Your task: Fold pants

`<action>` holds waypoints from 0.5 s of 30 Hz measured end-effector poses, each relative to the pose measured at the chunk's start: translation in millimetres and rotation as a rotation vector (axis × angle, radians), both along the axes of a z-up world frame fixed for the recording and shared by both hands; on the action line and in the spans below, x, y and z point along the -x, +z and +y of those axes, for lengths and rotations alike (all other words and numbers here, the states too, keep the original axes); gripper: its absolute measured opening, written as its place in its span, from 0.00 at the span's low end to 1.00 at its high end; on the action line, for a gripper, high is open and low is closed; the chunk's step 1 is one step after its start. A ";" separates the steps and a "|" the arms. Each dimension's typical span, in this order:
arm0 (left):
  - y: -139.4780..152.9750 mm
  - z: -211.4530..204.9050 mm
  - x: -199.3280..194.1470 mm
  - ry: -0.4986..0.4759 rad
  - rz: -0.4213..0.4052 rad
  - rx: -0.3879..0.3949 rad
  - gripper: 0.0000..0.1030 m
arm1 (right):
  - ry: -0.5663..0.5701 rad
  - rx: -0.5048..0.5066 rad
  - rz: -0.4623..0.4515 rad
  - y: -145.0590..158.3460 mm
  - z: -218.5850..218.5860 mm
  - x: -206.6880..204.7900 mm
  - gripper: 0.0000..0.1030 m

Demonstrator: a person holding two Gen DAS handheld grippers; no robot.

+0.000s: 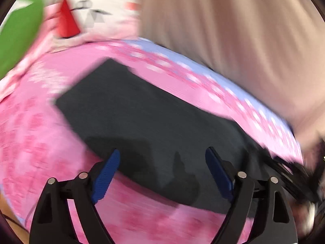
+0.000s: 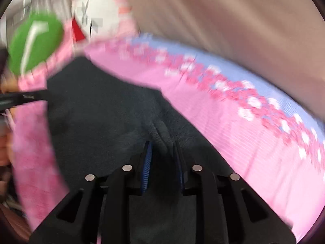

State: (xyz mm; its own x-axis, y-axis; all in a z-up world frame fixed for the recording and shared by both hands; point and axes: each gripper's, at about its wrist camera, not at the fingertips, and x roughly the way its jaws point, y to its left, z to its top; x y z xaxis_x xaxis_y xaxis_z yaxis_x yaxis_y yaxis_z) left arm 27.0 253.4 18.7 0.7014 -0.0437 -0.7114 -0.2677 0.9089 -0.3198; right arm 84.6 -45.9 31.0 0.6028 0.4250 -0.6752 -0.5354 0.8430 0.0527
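Already the dark grey pants (image 1: 142, 122) are lying folded on the pink blanket (image 1: 30, 142). The left gripper (image 1: 162, 170) is hanging wide above them; the right gripper (image 2: 162, 158) is pinching a bunched-up bit, maybe for another fold.

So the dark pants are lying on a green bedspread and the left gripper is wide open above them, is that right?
Not quite. The bedspread is pink, not green; only a separate rounded green object sits at its far end. The left wrist view shows this. The rest holds: the dark pants lie on it, and the left gripper is wide open above them.
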 end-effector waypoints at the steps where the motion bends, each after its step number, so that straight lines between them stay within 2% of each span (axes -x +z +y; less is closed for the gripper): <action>1: -1.9 17.3 -1.0 0.046 0.006 0.015 0.81 | -0.044 -0.017 -0.031 9.3 -13.7 16.7 0.21; 3: -12.4 59.9 -5.2 0.150 0.020 0.089 0.81 | -0.156 -0.053 -0.052 15.2 -47.0 43.0 0.39; 4: -20.7 78.2 -7.9 0.194 0.041 0.136 0.81 | -0.206 -0.073 -0.050 14.2 -62.6 50.9 0.57; 5: -26.3 89.5 -10.0 0.207 0.049 0.175 0.81 | -0.281 -0.100 -0.045 11.5 -84.0 61.7 0.68; 8: -42.8 115.9 -16.6 0.243 0.060 0.255 0.81 | -0.455 -0.135 0.031 -5.4 -132.3 77.7 0.69; 11: -43.8 120.2 -26.9 0.246 0.024 0.240 0.84 | -0.599 -0.180 0.110 -28.0 -173.6 94.0 0.69; 14: -43.3 120.7 -38.7 0.240 0.006 0.248 0.85 | -0.650 -0.292 0.196 -51.2 -196.6 104.7 0.69; 15: -44.2 120.7 -39.3 0.241 -0.006 0.258 0.85 | -0.631 -0.375 0.235 -59.2 -198.6 105.2 0.69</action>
State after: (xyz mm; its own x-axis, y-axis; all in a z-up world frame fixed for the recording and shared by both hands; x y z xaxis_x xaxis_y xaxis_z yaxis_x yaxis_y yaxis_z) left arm 66.3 374.1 -25.4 0.7174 -0.0538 -0.6946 -0.4625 0.7088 -0.5326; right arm -20.7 -244.4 -28.3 0.6654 0.2740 -0.6944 0.1019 0.8881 0.4481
